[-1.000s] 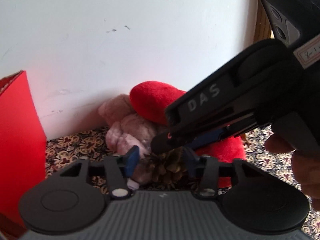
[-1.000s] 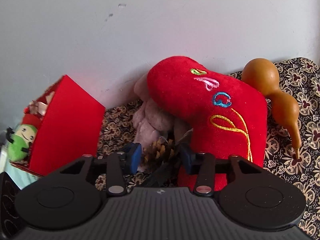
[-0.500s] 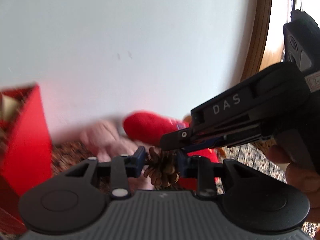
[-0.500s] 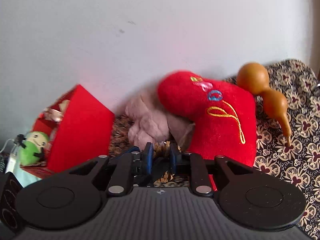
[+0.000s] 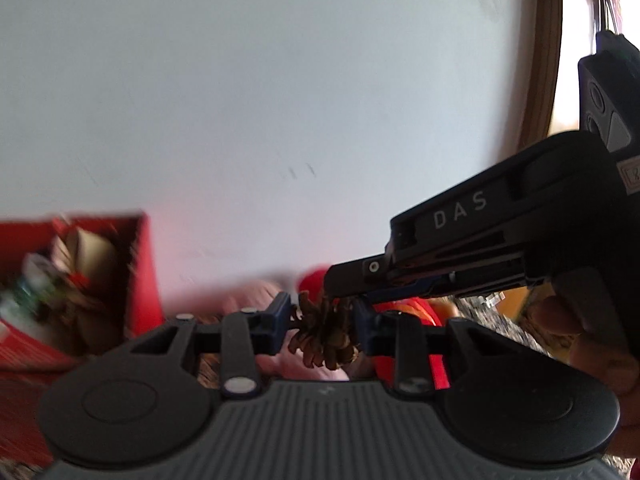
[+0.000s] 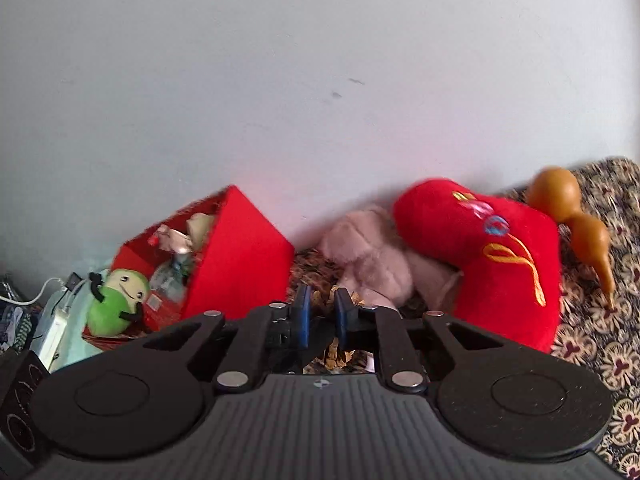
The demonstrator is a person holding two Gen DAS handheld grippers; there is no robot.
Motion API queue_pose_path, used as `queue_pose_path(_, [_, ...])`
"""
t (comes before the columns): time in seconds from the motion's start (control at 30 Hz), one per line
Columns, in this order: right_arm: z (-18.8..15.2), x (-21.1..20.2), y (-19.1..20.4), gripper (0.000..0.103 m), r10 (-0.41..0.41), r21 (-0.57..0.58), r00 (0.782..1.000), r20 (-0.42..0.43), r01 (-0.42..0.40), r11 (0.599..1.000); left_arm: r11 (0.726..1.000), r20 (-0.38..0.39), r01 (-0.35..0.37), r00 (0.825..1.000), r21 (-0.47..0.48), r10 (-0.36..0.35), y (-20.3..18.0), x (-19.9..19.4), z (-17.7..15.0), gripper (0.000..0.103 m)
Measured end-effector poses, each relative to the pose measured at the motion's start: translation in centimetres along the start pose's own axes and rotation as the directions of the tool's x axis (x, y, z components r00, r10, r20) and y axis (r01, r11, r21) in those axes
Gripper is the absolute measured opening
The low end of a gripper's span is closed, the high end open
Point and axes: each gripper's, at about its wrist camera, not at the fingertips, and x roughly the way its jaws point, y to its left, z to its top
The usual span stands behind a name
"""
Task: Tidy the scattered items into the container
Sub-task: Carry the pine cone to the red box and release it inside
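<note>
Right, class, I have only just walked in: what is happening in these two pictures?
A person is tidying loose items into a red box that already holds some things. The left tool is clamped on a pine cone, held up off the patterned cloth. The right tool is shut on the same cone from the other side. A red plush cushion, a pinkish soft toy and a brown gourd lie on the cloth by the wall, outside the box.

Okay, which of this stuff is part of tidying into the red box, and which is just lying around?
Job:
pine cone
red box
left gripper
right gripper
red plush
beige plush
gourd

Just lying about:
patterned cloth
white cable
</note>
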Motion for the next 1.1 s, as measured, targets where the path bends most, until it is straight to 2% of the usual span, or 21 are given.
queue_pose_path(0.1, [1.1, -0.5, 2.5, 0.015, 0.030, -0.058, 0.999, 0.029, -0.028, 0.998, 0.999, 0.056, -0.048, 0.997, -0.001, 0.048, 1.3, -1.7, 1.7, 0.031])
queue_pose_path(0.23, [2.6, 0.0, 6.4, 0.015, 0.104, -0.133, 0.994, 0.045, -0.097, 0.986, 0.992, 0.093, -0.124, 0.988, -0.021, 0.126, 4.2, -3.6, 3.0, 0.031])
queue_pose_path(0.4, [3.0, 3.5, 10.8, 0.015, 0.171, -0.197, 0.985, 0.002, -0.168, 0.966, 0.973, 0.062, -0.228, 0.971, -0.043, 0.230, 8.0, -3.6, 2.8, 0.031])
queue_pose_path(0.5, [2.6, 6.5, 12.7, 0.015, 0.166, -0.225, 0.985, -0.042, -0.172, 0.959, 0.964, 0.008, -0.259, 0.966, -0.062, 0.260, 10.1, -2.5, 2.0, 0.031])
queue_pose_path(0.63, [1.8, 10.2, 13.9, 0.015, 0.134, -0.242, 0.985, -0.108, -0.157, 0.958, 0.957, -0.067, -0.267, 0.963, -0.111, 0.261, 12.6, -1.1, 0.8, 0.031])
queue_pose_path(0.83, [0.6, 13.6, 14.6, 0.016, 0.093, -0.258, 0.979, -0.182, -0.139, 0.956, 0.950, -0.125, -0.273, 0.959, -0.152, 0.255, 14.2, 0.1, -0.4, 0.032])
queue_pose_path(0.93, [0.2, 13.6, 15.4, 0.025, 0.056, -0.310, 0.987, -0.154, -0.102, 0.945, 0.946, -0.136, -0.288, 0.953, -0.150, 0.269, 14.8, 0.4, -0.5, 0.031])
queue_pose_path(1.03, [-0.1, 13.5, 15.9, 0.033, 0.044, -0.333, 0.988, -0.147, -0.091, 0.939, 0.940, -0.131, -0.308, 0.948, -0.149, 0.290, 15.1, 0.1, -0.6, 0.038])
queue_pose_path(1.1, [-0.1, 13.3, 15.9, 0.034, 0.053, -0.322, 0.988, -0.147, -0.099, 0.941, 0.934, -0.123, -0.324, 0.943, -0.149, 0.308, 15.1, 0.0, -0.5, 0.040])
